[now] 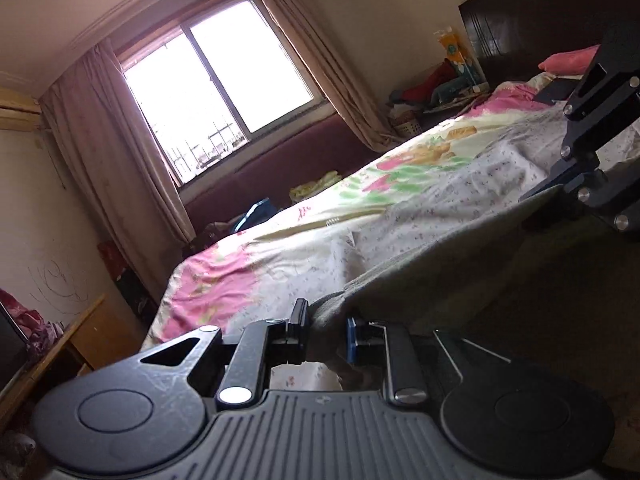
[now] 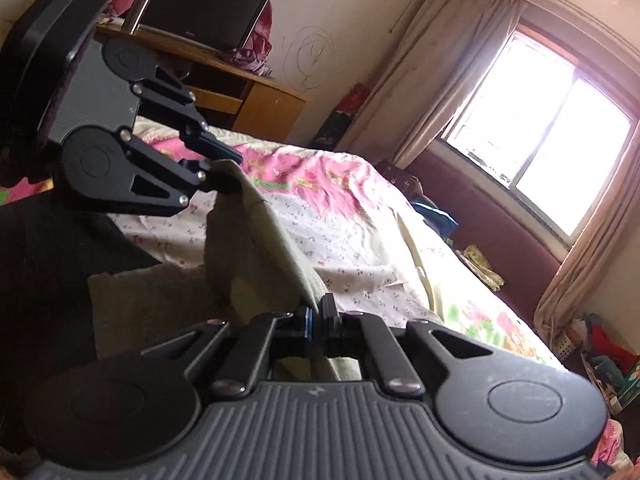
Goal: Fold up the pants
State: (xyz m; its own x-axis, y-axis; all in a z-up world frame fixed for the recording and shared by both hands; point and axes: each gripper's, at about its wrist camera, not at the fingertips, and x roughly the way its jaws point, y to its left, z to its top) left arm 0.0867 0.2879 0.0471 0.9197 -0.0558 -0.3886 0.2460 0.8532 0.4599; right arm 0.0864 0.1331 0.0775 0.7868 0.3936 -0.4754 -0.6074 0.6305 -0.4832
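Where curtains (image 1: pixel 100 152) hang, floral bed (image 1: pixel 400 200).

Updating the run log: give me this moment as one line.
left gripper: shut on pants | right gripper: shut on pants | pants: edge lifted above bed | fold: not finished

Left gripper (image 1: pixel 326 330): I see both fingers clamped on a bunched fold of the pants (image 1: pixel 420 276), narrow gap between pads, cloth filling it. Right gripper (image 2: pixel 319 322): fingers nearly together, pinching a thin edge of the same cloth. In the left wrist view the right gripper (image 1: pixel 560 190) sits at the far right, tilted, fingertips at the cloth edge. In the right wrist view the left gripper (image 2: pixel 224 168) sits upper left, angled down, tips on the cloth.
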